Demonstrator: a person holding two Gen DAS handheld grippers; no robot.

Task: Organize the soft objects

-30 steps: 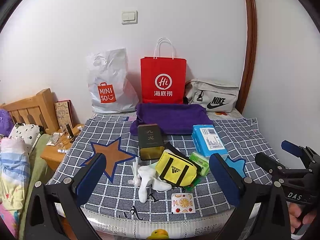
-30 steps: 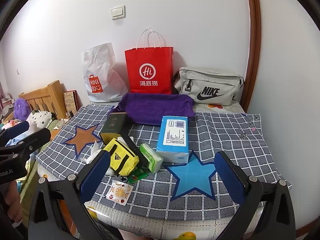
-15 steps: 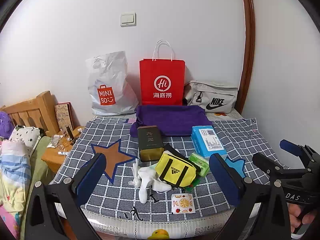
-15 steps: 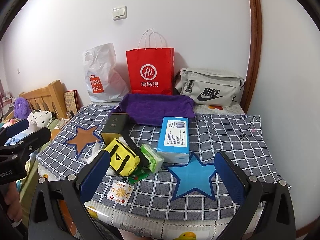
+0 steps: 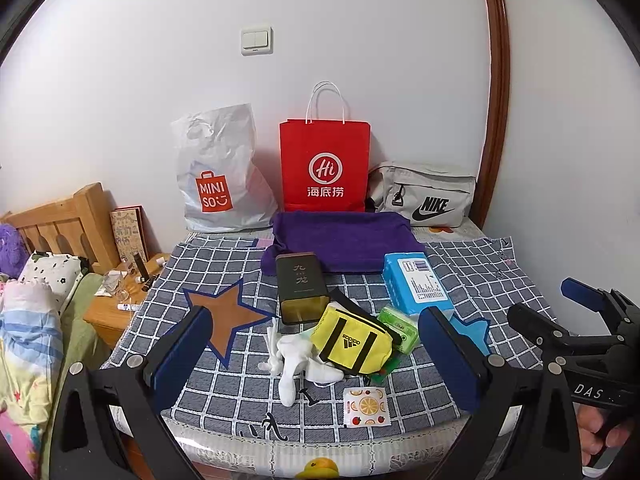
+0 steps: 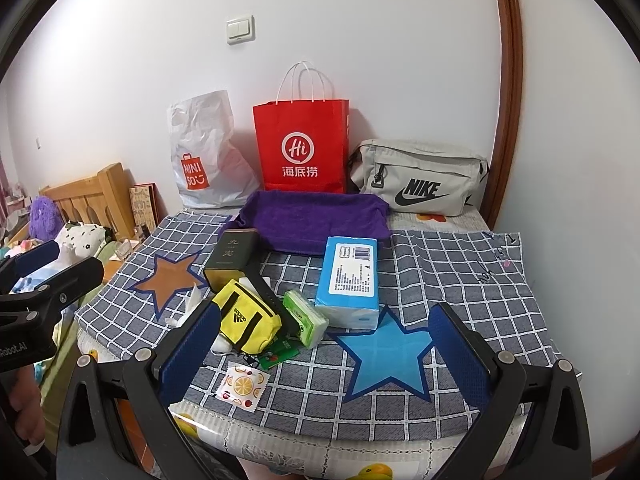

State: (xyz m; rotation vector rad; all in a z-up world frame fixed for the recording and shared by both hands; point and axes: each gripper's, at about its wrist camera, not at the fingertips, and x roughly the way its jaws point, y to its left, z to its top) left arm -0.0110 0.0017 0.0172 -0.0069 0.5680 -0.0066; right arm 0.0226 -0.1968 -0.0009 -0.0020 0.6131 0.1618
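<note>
On the checked cloth lie a yellow Adidas pouch [image 5: 354,344] [image 6: 246,322], white socks [image 5: 296,360], a green tissue pack [image 5: 398,326] [image 6: 306,318], a blue tissue box [image 5: 416,284] [image 6: 352,276], a dark tin [image 5: 300,286] [image 6: 234,256] and a fruit-print sachet [image 5: 366,400] [image 6: 242,386]. A folded purple towel [image 5: 344,240] [image 6: 316,218] lies behind them. My left gripper [image 5: 316,354] is open and empty before the table's front edge. My right gripper [image 6: 324,354] is open and empty to its right.
A Miniso plastic bag [image 5: 218,176], a red paper bag [image 5: 324,168] and a grey Nike bag [image 5: 424,196] stand against the wall. A wooden nightstand [image 5: 116,304] and a bed [image 5: 32,320] are at the left. A wall is at the right.
Both grippers have shifted slightly; the left view has tilted down a little. Nothing on the table has moved.
</note>
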